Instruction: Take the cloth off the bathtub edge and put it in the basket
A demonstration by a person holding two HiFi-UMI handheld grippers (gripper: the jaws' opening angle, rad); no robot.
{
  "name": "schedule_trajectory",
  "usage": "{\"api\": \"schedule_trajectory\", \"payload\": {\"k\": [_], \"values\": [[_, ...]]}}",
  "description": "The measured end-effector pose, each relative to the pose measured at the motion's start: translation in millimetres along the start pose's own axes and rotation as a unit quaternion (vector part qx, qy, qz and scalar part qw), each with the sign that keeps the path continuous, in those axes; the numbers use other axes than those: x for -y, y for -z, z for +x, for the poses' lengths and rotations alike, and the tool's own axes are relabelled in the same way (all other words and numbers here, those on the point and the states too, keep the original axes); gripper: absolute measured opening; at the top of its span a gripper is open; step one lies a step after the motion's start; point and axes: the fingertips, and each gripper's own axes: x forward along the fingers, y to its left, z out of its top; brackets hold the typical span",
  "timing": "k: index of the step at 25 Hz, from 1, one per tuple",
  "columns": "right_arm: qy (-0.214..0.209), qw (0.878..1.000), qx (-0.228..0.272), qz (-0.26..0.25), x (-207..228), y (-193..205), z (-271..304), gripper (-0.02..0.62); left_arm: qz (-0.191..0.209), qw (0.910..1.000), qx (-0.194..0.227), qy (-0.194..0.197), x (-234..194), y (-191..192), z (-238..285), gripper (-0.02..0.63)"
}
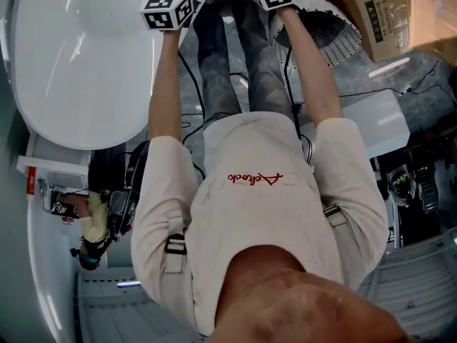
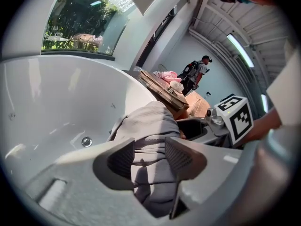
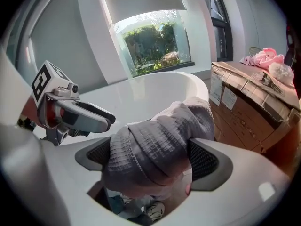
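Note:
A grey waffle-weave cloth (image 2: 146,124) (image 3: 162,138) hangs bunched between both grippers. My left gripper (image 2: 149,157) has its jaws apart, with the cloth lying in the gap between the pads. The jaws of my right gripper (image 3: 150,160) stand wide, and the cloth fills the space between them. Below the cloth, in the right gripper view, some blue and white items (image 3: 141,210) show in an opening. In the head view only the marker cubes (image 1: 169,9) show at the top edge, beside the white ribbed basket (image 1: 330,33); the cloth is hidden there. The white bathtub (image 1: 78,56) lies to the left.
A cardboard box (image 1: 385,13) (image 3: 249,102) stands right beside the basket, with pink cloth (image 3: 264,58) on top. Cables run across the floor (image 1: 400,84). Another person (image 2: 195,74) stands far off in the room. A window (image 3: 155,44) is behind the tub.

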Motion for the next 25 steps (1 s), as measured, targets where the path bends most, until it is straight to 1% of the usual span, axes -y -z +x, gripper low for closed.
{"api": "schedule_trajectory", "payload": {"k": [2, 5, 8, 11, 13, 17, 21, 25], "values": [[0.009, 1.0, 0.0, 0.012, 0.5, 0.8, -0.9, 0.508, -0.002, 1.0, 0.002, -0.001, -1.8, -0.8, 0.6, 0.207], [0.026, 0.999, 0.001, 0.04, 1.3, 3.7, -5.8, 0.41, -0.005, 1.0, 0.003, -0.002, -0.6, -1.2, 1.1, 0.207], [0.041, 0.997, -0.002, 0.06, 1.2, 7.0, -10.6, 0.326, -0.006, 1.0, 0.003, 0.0, 1.9, 0.4, 0.6, 0.207], [0.045, 0.997, -0.012, 0.063, -0.3, 6.4, -14.6, 0.24, -0.008, 1.0, 0.006, 0.001, 3.1, 0.7, -1.4, 0.207], [0.041, 0.997, -0.019, 0.065, -1.6, 6.7, -16.2, 0.209, -0.008, 0.9999, 0.007, 0.001, 4.4, 1.0, -3.0, 0.207], [0.019, 0.996, -0.024, 0.084, -3.9, 8.4, -19.5, 0.174, -0.01, 0.9999, 0.011, 0.001, 9.3, 1.0, -8.1, 0.207], [-0.008, 0.993, -0.03, 0.11, -17.5, 12.6, -23.0, 0.166, -0.011, 0.9998, 0.015, -0.002, 12.1, 0.0, -16.9, 0.207], [-0.015, 0.991, -0.026, 0.129, -36.6, 16.3, -29.3, 0.161, -0.008, 0.9997, 0.021, -0.003, 15.1, -4.8, -26.1, 0.207]]}}
